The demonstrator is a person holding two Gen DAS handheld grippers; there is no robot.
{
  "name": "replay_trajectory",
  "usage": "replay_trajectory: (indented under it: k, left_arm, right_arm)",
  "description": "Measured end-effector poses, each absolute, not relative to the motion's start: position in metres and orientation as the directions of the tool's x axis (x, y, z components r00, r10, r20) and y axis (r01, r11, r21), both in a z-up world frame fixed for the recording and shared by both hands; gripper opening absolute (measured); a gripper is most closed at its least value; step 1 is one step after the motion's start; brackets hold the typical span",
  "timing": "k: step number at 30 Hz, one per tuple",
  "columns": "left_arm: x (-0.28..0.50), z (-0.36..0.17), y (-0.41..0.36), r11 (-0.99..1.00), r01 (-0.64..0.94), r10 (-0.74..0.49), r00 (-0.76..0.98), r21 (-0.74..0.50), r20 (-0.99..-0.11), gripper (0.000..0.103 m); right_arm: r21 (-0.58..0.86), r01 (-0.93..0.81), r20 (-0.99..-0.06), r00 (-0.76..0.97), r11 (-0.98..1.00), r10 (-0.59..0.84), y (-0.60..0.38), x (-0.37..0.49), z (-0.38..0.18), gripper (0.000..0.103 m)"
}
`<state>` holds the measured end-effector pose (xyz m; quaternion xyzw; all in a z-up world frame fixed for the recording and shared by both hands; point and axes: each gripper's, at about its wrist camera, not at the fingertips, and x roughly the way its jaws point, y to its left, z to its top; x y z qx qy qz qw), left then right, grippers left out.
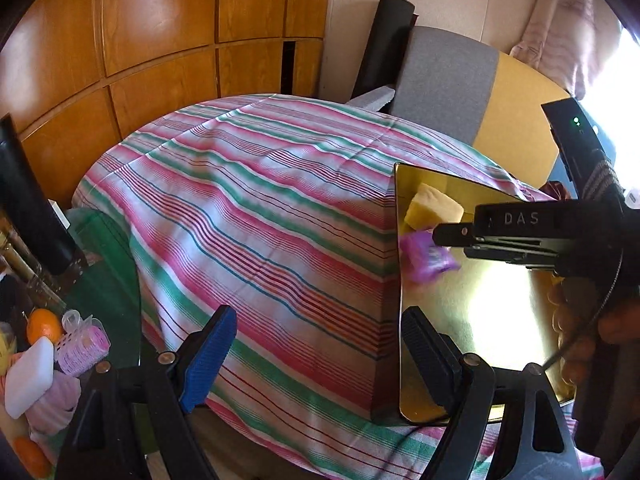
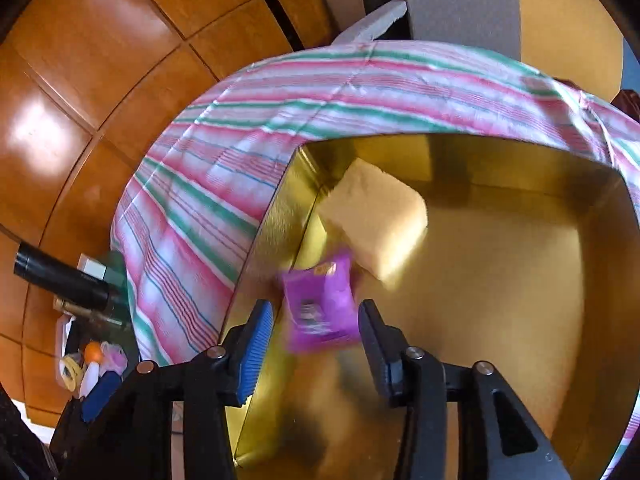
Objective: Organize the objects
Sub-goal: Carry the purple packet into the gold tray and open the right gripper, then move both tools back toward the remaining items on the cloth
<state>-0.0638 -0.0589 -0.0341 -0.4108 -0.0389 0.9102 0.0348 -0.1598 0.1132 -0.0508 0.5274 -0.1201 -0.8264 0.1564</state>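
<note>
An open gold box (image 1: 480, 312) (image 2: 500, 280) rests on a pink, green and white striped cloth (image 1: 260, 200). A yellow sponge (image 1: 434, 206) (image 2: 380, 216) lies in its far corner. A purple packet (image 1: 426, 258) (image 2: 320, 312), blurred, is over the box floor just beyond my right gripper (image 2: 316, 308) (image 1: 448, 236). That gripper's jaws stand apart, with a gap on each side of the packet, so the pads do not press it. My left gripper (image 1: 320, 316) is open and empty above the cloth, its right finger (image 1: 428, 356) over the box's near rim.
At the lower left, on a green glass surface, lie an orange (image 1: 44, 326), pink hair rollers (image 1: 82, 346) and a white block (image 1: 30, 376). A black tube (image 1: 28, 200) stands there. A grey chair back (image 1: 444, 80) and wooden cabinet doors (image 1: 160, 20) are behind.
</note>
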Motion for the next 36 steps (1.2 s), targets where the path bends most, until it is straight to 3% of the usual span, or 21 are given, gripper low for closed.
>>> replay_trajectory:
  k: [4, 16, 24, 36]
  left_arm:
    - [-0.063, -0.034, -0.062, -0.994, -0.024, 0.094, -0.666, -0.104, -0.740, 0.085]
    - [-0.054, -0.024, -0.052, -0.996, -0.044, 0.088, -0.696, -0.080, -0.712, 0.086]
    - [-0.041, -0.019, -0.041, -0.995, -0.064, 0.098, -0.706, -0.074, -0.701, 0.086]
    - [-0.027, -0.011, -0.017, -0.992, -0.116, 0.114, -0.717, -0.043, -0.688, 0.087]
  right_arm:
    - [0.338, 0.142, -0.835, -0.410, -0.930, -0.366, 0.114, -0.146, -0.047, 0.045]
    - [0.079, 0.123, -0.835, -0.534, -0.989, -0.133, 0.127, -0.093, -0.025, 0.046]
    - [-0.082, 0.016, -0.753, -0.655, -0.996, 0.052, 0.147, -0.053, -0.005, 0.046]
    - [-0.101, -0.042, -0.691, -0.716, -0.994, 0.100, 0.170, -0.021, 0.015, 0.048]
